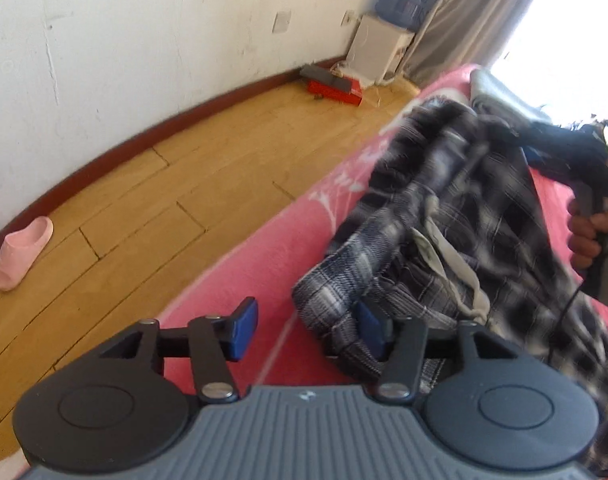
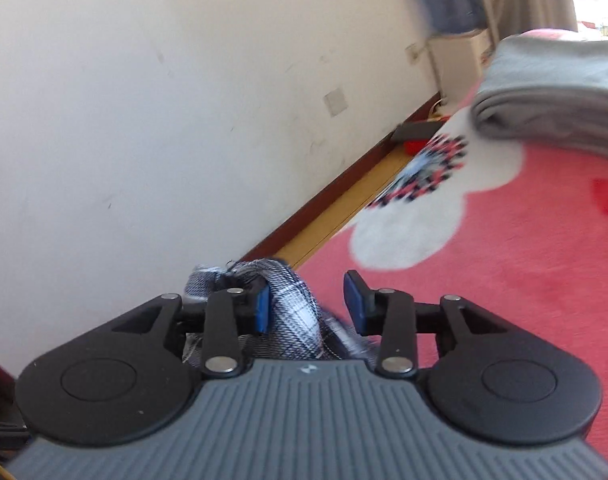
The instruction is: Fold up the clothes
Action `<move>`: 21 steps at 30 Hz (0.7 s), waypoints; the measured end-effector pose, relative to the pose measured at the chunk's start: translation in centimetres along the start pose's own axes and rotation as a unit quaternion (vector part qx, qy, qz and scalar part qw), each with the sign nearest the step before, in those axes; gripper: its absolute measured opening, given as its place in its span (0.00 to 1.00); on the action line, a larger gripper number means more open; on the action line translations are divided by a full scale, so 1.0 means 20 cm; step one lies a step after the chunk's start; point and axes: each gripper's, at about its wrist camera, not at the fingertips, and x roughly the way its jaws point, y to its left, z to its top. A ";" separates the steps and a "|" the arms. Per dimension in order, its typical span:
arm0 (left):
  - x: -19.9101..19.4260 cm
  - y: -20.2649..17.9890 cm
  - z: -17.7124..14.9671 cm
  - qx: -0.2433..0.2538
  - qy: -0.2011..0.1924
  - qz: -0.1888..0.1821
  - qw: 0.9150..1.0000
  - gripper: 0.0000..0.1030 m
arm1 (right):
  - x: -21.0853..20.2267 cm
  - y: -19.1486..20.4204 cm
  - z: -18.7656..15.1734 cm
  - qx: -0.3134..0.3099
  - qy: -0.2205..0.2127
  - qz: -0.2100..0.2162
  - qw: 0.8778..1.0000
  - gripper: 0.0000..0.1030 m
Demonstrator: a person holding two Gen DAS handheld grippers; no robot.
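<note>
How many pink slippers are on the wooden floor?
1: a pink rubber slipper lies by the white wall's baseboard, far left in the left wrist view. Its mate may be out of frame.

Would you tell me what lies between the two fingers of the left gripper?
In the left wrist view, bare pink blanket fills the gap of the left gripper; the plaid garment drapes only against its right finger.

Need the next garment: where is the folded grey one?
In the right wrist view, upper right: the folded grey garment lies on the pink blanket.
</note>
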 end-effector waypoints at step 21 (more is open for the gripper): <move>0.24 -0.03 0.19 0.116 0.091 -0.058 0.987 0.32 | -0.87 0.03 -0.42 -0.016 -0.013 -0.041 0.999 0.36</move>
